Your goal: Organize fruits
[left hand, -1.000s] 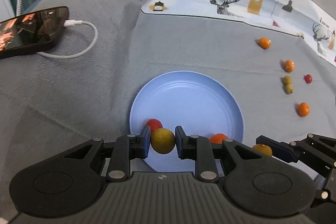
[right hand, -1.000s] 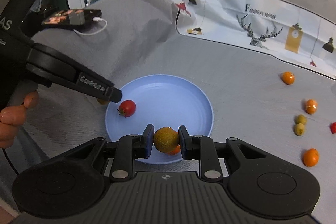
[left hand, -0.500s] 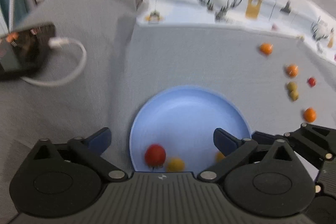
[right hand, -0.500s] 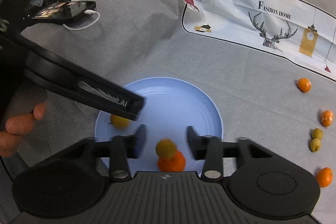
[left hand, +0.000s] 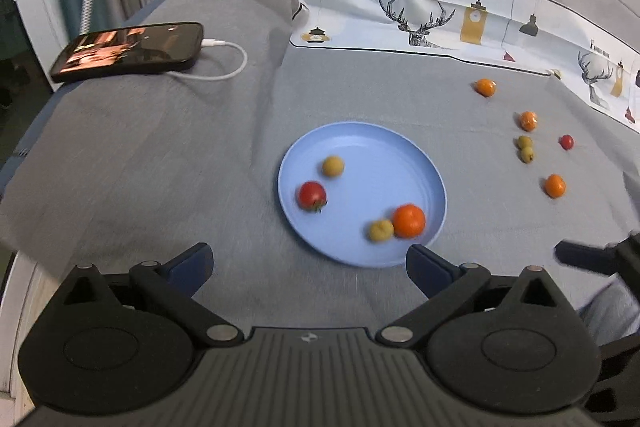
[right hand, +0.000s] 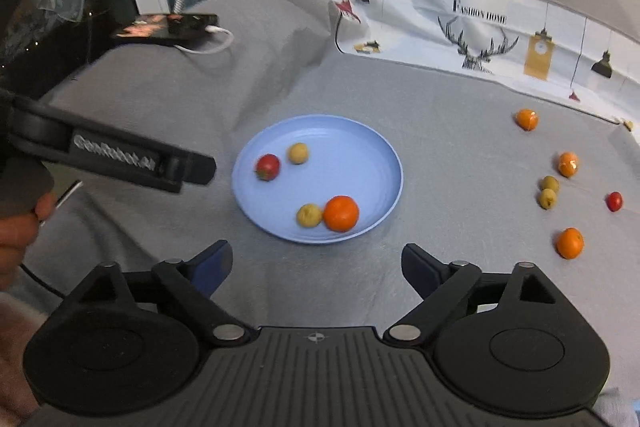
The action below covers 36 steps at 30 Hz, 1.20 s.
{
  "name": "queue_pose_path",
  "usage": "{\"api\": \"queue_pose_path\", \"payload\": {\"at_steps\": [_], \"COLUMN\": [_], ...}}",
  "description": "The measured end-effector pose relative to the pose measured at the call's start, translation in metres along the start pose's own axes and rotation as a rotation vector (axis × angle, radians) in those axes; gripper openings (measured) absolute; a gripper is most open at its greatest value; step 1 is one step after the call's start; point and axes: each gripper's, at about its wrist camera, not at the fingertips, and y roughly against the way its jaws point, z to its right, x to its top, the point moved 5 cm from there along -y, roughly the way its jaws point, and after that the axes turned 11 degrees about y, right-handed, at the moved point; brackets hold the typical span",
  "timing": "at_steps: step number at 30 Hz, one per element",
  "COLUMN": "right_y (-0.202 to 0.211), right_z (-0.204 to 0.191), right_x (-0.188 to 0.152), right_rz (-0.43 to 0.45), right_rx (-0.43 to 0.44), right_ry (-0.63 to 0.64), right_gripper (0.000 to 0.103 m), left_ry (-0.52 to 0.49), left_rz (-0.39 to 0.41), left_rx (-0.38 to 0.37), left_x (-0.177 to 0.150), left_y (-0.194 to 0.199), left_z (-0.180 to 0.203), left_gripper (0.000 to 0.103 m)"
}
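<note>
A phone [left hand: 128,53] lies well left of the plate [left hand: 400,155], six fruits [left hand: 525,149] right.

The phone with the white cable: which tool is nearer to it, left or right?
Left. The left tool reaches in on the phone's side of the blue plate. The right tool, jaws opening and empty, sits farther off, nearer the scattered fruits.

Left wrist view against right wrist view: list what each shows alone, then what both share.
Left wrist only: the tip of the right gripper at the right edge. Right wrist only: the left gripper from the side and the hand holding it. Both: blue plate with four fruits, six loose fruits, phone.
</note>
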Motion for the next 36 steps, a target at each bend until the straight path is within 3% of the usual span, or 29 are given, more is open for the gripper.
{"api": "queue_pose_path", "payload": {"at_steps": [8, 17, 36], "right_y": [0.052, 0.082, 0.091], "right_z": [-0.013, -0.021, -0.030], "right_x": [-0.009, -0.011, -0.011], "right_rz": [0.101, 0.178, 0.197], "right_rx": [-0.075, -0.113, -0.127], "right_ry": [0.047, 0.063, 0.081], "right_gripper": [0.098, 0.099, 0.099], "left_ry": [-0.021, -0.051, -0.040], "left_rz": [0.059, 0.133, 0.161], "left_rx": [-0.013, -0.028, -0.039], "left_x": [-0.025, -0.033, -0.035], "left_y": [0.043, 0.078, 0.091], "left_z": [0.006, 0.017, 0.010], "left_gripper": [0.103, 0.103, 0.103]}}
